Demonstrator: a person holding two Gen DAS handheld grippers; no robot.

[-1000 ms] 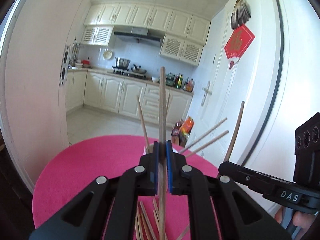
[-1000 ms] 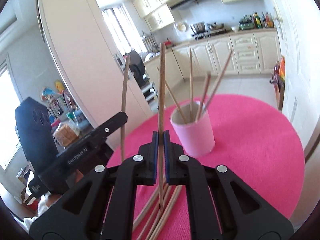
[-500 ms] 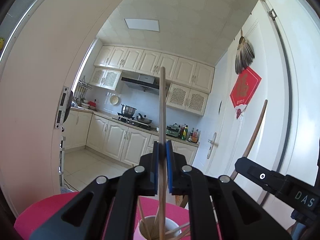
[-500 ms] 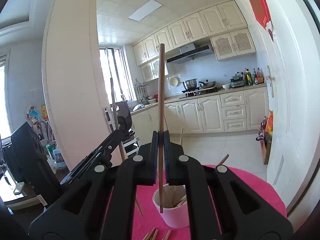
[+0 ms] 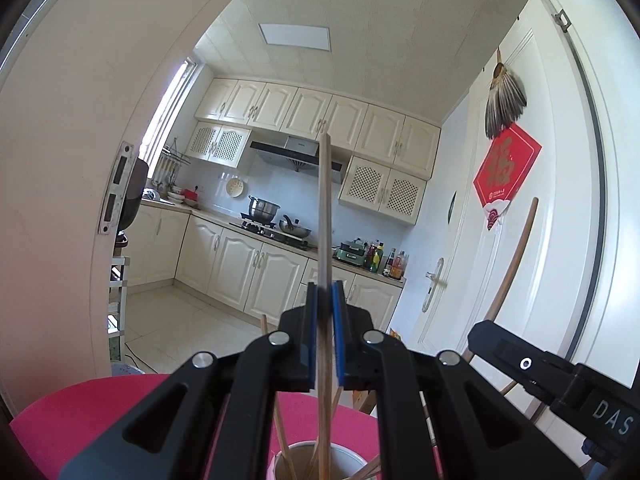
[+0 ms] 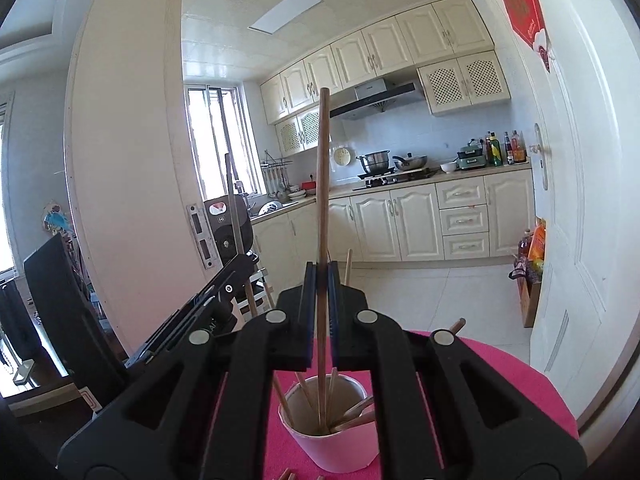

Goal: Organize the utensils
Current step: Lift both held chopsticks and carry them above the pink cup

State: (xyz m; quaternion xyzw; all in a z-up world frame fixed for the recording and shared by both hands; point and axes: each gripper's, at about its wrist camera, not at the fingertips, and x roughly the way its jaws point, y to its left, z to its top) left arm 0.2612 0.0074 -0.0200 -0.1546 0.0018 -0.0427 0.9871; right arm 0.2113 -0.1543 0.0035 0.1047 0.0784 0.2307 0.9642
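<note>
My left gripper is shut on a wooden chopstick held upright, its lower end inside the pink cup just below. My right gripper is shut on another upright chopstick, its lower end down inside the same cup, which holds several chopsticks. The right gripper shows in the left wrist view at lower right, with its chopstick. The left gripper shows in the right wrist view at left.
The cup stands on a round table with a pink cloth. Loose chopstick ends lie on the cloth in front of the cup. A white door is at the right and a kitchen lies beyond.
Both grippers rose from the loose chopsticks on the cloth and came over the cup. The two held chopsticks now reach down into the cup.
</note>
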